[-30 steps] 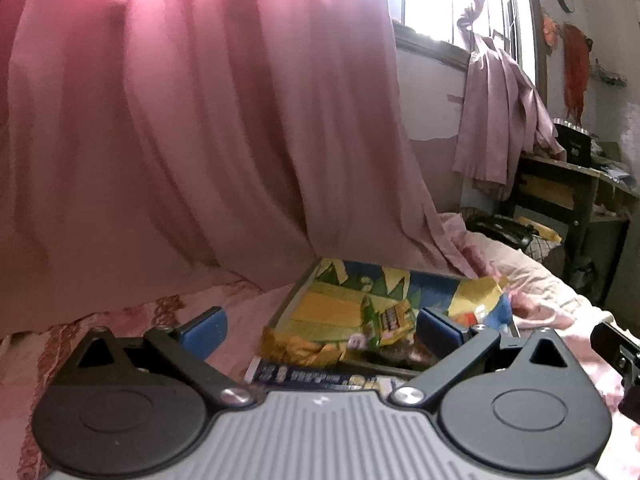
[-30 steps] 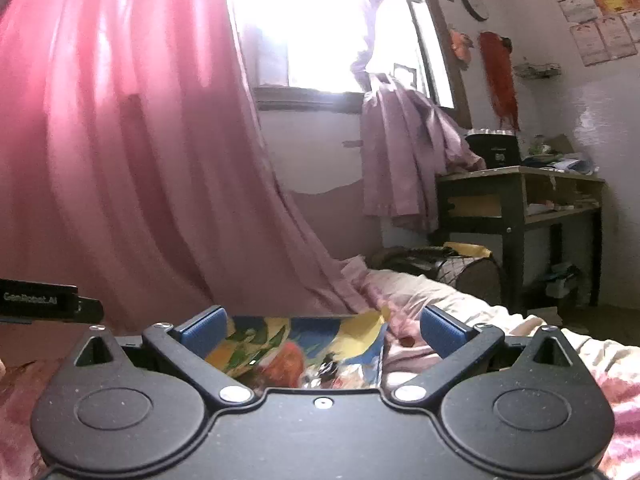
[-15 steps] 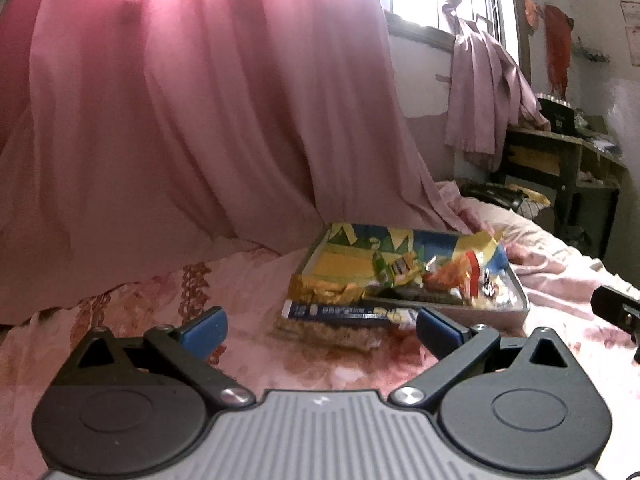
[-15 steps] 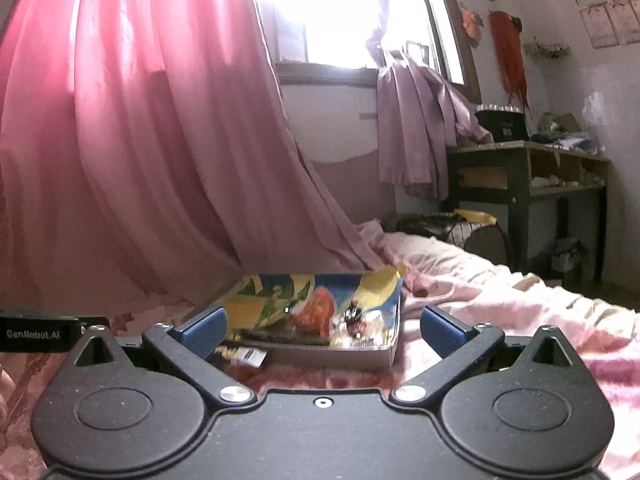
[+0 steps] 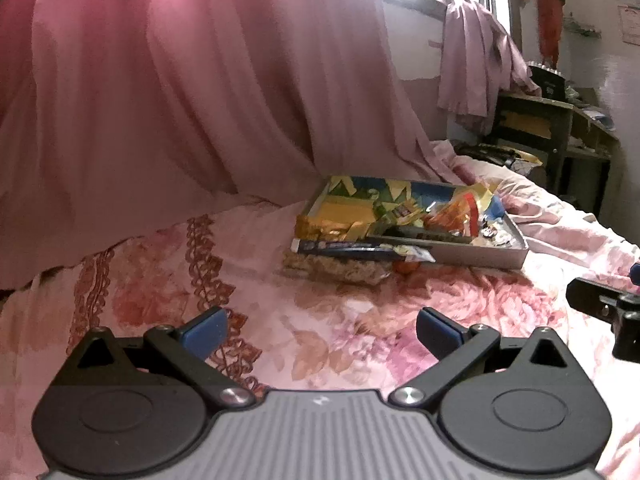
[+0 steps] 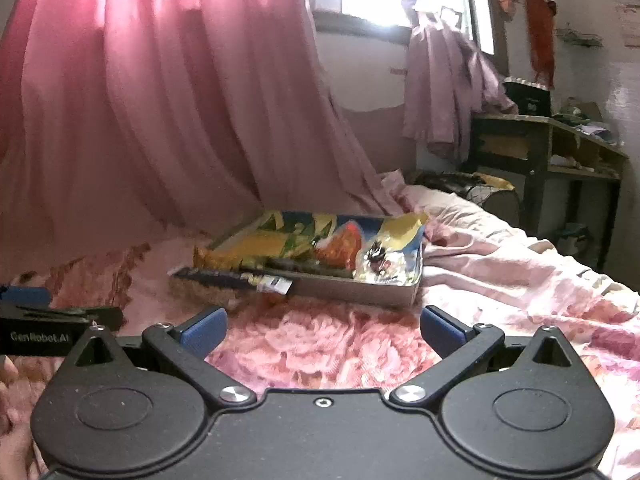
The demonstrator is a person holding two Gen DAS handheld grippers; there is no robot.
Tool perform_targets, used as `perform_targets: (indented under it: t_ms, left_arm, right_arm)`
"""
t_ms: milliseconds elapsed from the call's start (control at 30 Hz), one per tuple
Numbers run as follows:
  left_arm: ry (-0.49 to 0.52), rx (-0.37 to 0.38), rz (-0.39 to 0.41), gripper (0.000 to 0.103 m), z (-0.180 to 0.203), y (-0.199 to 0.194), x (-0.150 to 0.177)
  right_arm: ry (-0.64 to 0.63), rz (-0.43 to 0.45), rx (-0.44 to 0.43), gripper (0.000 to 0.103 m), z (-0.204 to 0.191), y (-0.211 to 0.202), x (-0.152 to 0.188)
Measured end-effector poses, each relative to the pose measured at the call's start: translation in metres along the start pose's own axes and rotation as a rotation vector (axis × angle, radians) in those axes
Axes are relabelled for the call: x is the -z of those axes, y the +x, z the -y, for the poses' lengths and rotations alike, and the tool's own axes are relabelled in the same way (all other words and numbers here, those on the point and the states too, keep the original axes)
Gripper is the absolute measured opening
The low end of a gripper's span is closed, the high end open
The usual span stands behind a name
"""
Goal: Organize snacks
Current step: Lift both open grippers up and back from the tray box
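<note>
At the far left a pink curtain [image 5: 180, 92] hangs in long folds down to a flowered pink bedspread [image 5: 352, 312]. The left gripper [image 5: 320, 330] hovers over that bedspread with its jaws spread wide and nothing between its blue fingertips [image 5: 204, 330]. Well ahead of those jaws, slightly right of their centre line, lies a long dark blue snack packet [image 5: 344, 247] on top of a pale crumbly bar [image 5: 340, 269], both outside the tray [image 5: 480, 258] and touching its near-left corner. The shallow grey tray sits flat on the bed and holds a jumble of snack wrappers [image 5: 400, 212]: yellow, green, orange and silver ones, too crowded to tell apart. In the right wrist view the right gripper [image 6: 323, 330] is likewise wide open and empty, level with the left gripper, whose black body shows at that view's left edge. The tray stands ahead of its jaws, about centred between them and well apart from the tips, with the blue packet sticking out to the left. Farther right, a dark wooden desk [image 6: 552, 140] stands against the wall beyond rumpled bedding.
</note>
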State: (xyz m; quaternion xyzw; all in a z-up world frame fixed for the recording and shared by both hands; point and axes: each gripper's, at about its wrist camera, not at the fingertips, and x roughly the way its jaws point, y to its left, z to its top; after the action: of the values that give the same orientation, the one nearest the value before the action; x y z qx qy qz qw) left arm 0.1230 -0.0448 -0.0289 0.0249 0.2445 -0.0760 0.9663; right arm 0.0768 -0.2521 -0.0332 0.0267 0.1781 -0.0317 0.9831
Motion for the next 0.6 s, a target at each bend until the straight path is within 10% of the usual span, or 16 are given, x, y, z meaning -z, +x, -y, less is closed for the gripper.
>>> perform_targets:
  t_ms: [600]
  left_arm:
    - [-0.072, 0.010, -0.092, 0.103, -0.032, 0.035, 0.006]
  right_arm:
    - [-0.129, -0.132, -0.007, 0.102, -0.026, 0.026, 0.008]
